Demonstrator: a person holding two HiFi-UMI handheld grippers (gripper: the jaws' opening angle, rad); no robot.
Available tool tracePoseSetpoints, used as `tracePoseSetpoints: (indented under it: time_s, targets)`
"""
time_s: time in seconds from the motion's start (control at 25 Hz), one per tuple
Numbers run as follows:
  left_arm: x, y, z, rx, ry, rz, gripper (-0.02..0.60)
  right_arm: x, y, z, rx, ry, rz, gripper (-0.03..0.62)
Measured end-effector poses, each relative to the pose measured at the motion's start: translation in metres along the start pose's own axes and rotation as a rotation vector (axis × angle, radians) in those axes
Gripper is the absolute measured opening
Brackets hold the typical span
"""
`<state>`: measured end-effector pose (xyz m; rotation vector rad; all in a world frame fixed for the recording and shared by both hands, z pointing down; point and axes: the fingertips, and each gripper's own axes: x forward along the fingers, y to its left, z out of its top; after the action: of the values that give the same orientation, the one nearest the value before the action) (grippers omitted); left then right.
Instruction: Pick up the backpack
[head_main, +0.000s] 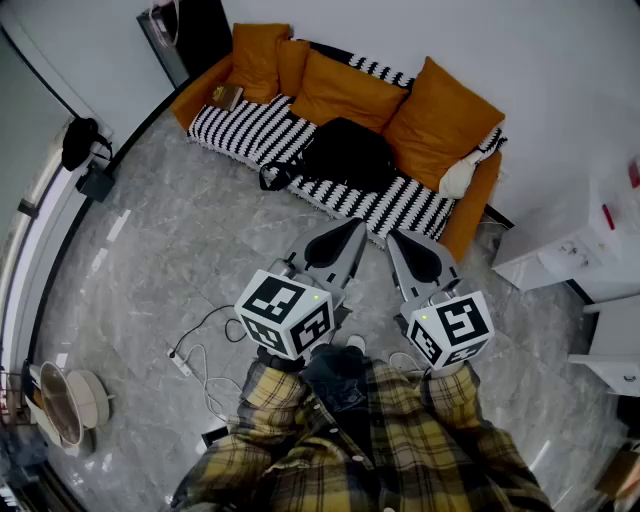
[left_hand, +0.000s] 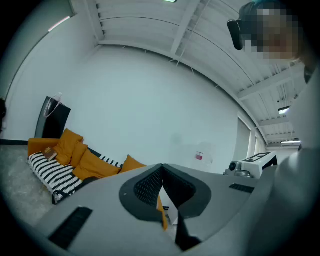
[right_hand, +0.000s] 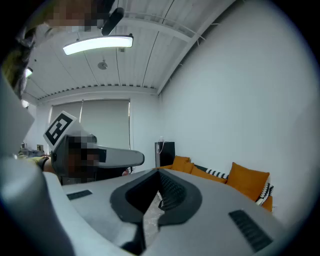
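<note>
Black backpack (head_main: 345, 152) lies on the sofa (head_main: 250, 130), well ahead of both grippers' (head_main: 352, 240) (head_main: 408, 250) pressed-together, empty jaws; bare floor (head_main: 190, 260) between.

Overall light: bright, cool and even in all three views; the white wall (left_hand: 150, 100) ahead of the jaws shows no hot spots.
Source: a long ceiling lamp (right_hand: 97, 44), high above and left of the right gripper (right_hand: 159, 172) jaws, slightly blown out.
Shadows: soft and faint on the floor (head_main: 150, 280); darkest in the hollows just behind each pair of jaws.
Distortion: strong fisheye; ceiling lines bend, black corners ring both gripper views.
Focus: left gripper (left_hand: 162, 166) body nearest the lens is soft.
</note>
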<state>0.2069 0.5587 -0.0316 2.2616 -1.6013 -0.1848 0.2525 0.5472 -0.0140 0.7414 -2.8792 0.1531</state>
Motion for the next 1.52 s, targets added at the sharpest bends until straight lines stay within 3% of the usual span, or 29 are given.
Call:
tracePoseSetpoints:
  time_s: [0.36, 0.84, 1.2, 1.52]
  targets:
    - [-0.007, -0.012, 0.002, 0.017, -0.010, 0.008, 0.018, -0.017, -0.002, 0.002, 0.005, -0.019, -0.018, 0.015]
    - [-0.009, -0.021, -0.002, 0.038, -0.030, 0.051, 0.018, -0.027, -0.005, -0.012, 0.017, -0.013, 0.029, 0.015]
    - [0.012, 0.041, 0.008, 0.032, -0.019, 0.071, 0.018, 0.035, -0.014, -0.017, 0.031, 0.014, 0.045, 0.017]
    - [0.048, 0.142, 0.044, 0.016, 0.007, 0.062, 0.018, 0.139, -0.035, 0.000, 0.038, 0.043, 0.013, 0.015]
